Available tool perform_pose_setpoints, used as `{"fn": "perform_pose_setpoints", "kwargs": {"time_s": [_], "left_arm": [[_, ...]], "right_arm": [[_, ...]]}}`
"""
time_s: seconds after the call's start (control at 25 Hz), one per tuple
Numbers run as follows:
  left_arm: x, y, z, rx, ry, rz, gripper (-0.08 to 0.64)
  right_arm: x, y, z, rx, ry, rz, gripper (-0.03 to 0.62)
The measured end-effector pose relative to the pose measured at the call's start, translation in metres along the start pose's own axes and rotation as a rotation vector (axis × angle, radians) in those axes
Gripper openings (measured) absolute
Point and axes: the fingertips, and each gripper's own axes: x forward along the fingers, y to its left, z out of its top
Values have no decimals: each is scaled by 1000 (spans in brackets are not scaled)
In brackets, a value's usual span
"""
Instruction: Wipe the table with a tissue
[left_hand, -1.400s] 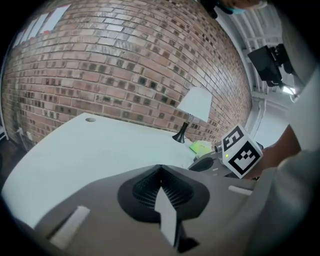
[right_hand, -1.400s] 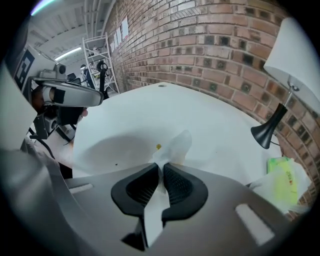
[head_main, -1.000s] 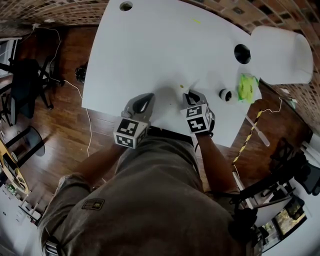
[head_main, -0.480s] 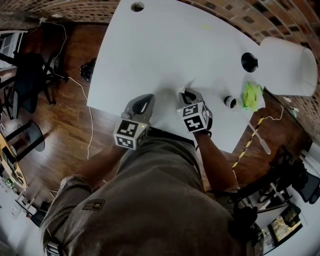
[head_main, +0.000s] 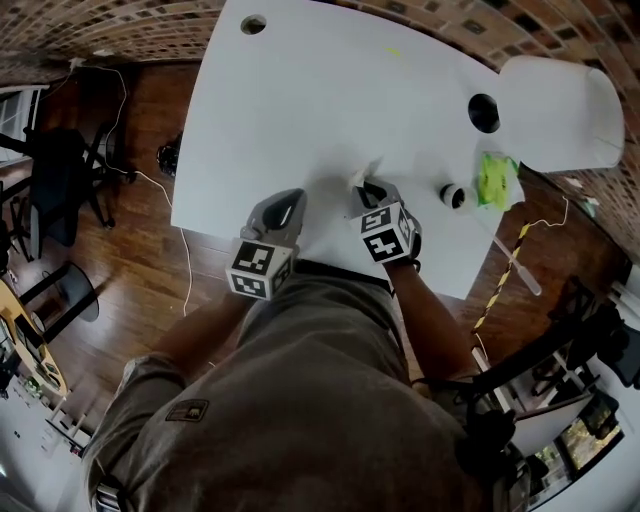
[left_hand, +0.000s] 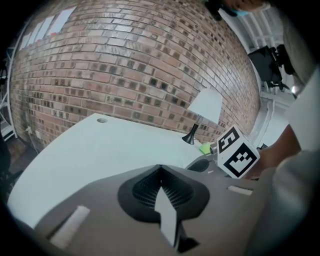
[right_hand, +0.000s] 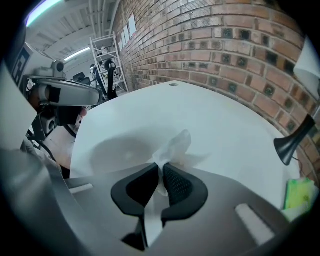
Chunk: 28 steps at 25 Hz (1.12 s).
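At the counter (head_main: 300, 100), a tissue (right_hand: 175, 146) is clamped by the right gripper (right_hand: 162, 169); left gripper (left_hand: 160, 169) jaws are shut, empty.

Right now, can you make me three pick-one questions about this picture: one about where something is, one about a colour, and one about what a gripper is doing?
1. Where is the bright green lump?
A. On the wooden floor
B. On the flat white table, near the white lampshade
C. On a chair

2. What colour is the crumpled paper tissue?
A. White
B. Blue
C. Red

3. What is the right gripper doing?
A. Standing wide open and empty
B. Pinching the tissue against the table
C. Lying on the floor

Answers:
1. B. The head view shows it at the table's right edge by the lampshade.
2. A. It is as pale as the table under it.
3. B. Its own view shows the jaws closed on the tissue.
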Motion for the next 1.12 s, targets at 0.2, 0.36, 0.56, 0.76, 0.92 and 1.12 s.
{"fn": "perform_pose_setpoints", "kwargs": {"time_s": [0.2, 0.36, 0.56, 0.76, 0.92, 1.12], "left_arm": [[12, -19, 2, 15, 22, -52, 2], [25, -33, 3, 37, 19, -89, 2], [29, -42, 3, 48, 23, -107, 2], [22, -35, 2, 40, 15, -83, 2], [8, -22, -2, 29, 9, -40, 2], [-14, -2, -4, 11, -4, 2, 2]], "right_arm": [[-17, -22, -27, 71, 11, -55, 43], [-29, -39, -54, 130, 23, -96, 43], [-40, -49, -78, 174, 42, -129, 43], [-31, -43, -65, 151, 32, -109, 43], [-12, -18, -37, 81, 8, -52, 43], [6, 25, -2, -16, -9, 19, 43]]}}
